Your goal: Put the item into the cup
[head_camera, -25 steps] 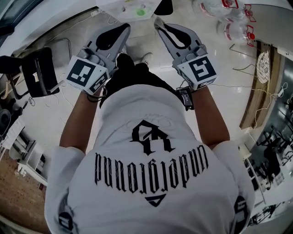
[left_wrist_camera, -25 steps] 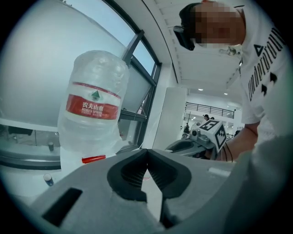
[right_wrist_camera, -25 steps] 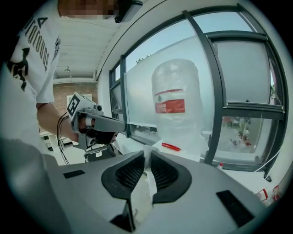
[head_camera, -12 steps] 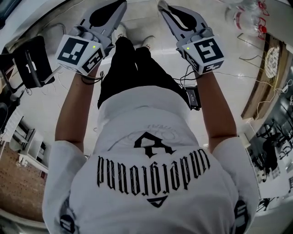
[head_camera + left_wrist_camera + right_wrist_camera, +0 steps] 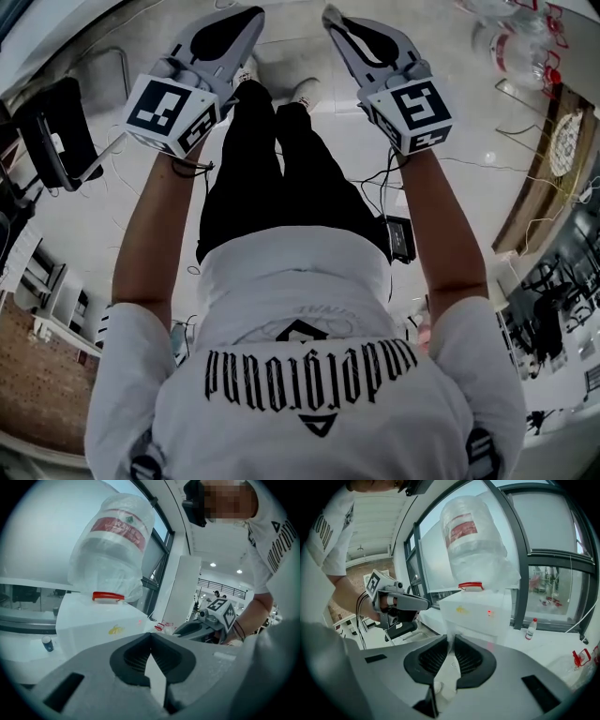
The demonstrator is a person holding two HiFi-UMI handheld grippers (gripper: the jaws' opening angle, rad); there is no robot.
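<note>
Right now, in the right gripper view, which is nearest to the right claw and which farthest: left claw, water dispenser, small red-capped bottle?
1. Left claw, at left.
2. Water dispenser, straight ahead.
3. Small red-capped bottle, right, by the window.

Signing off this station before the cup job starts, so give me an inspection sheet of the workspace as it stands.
Surface: white surface by the windows, holding a water dispenser.
Job's things: nothing seen; no cup or item in view.
Clutter: small bottle beside the dispenser; clear bottles with red handles off to the right.
Grippers: left claw and right claw shut, empty.
Cables: loose wires across the floor.
Surroundings: black chair, windows.
</note>
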